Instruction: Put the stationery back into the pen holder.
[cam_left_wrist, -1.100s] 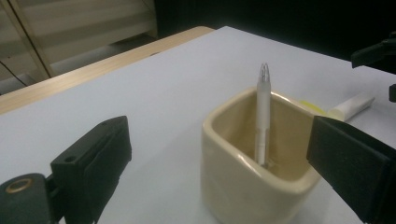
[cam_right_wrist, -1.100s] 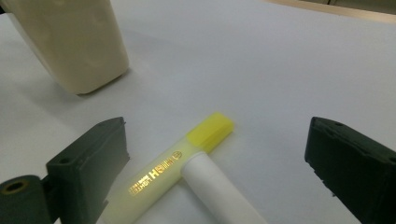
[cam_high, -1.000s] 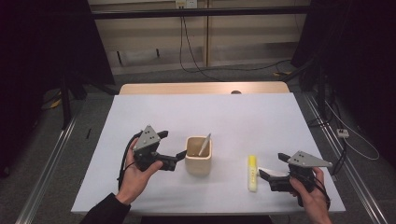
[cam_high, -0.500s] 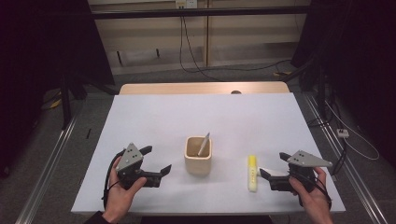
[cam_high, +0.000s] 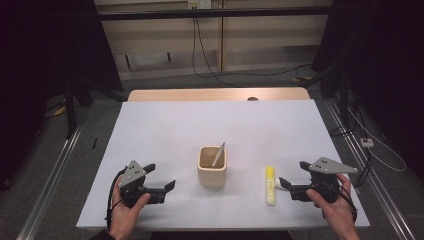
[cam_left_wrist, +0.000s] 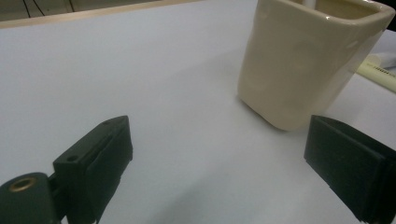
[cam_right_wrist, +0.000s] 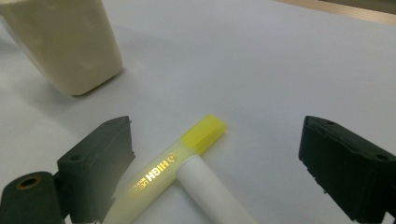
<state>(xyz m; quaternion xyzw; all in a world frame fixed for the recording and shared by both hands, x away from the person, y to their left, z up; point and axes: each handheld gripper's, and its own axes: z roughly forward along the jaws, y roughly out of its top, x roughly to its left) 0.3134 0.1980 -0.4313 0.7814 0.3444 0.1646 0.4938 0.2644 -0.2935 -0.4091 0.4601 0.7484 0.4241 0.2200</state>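
Both of your grippers rested low near the bench's (cam_high: 165, 130) near edge, jaws spread and empty.

Your left gripper (cam_high: 162, 176) sat toward the near left corner, facing the cream cup (cam_high: 212, 166) that held a pen (cam_high: 218, 154). Your right gripper (cam_high: 291, 175) sat toward the near right corner, just beside the yellow highlighter (cam_high: 270, 185) and a white marker (cam_right_wrist: 215, 193) lying across it.

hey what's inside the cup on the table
One grey pen stands in the cup, leaning against its right rim with the top sticking out. Its lower end and the cup's bottom are hidden by the wall, so anything else lying down there can't be seen.
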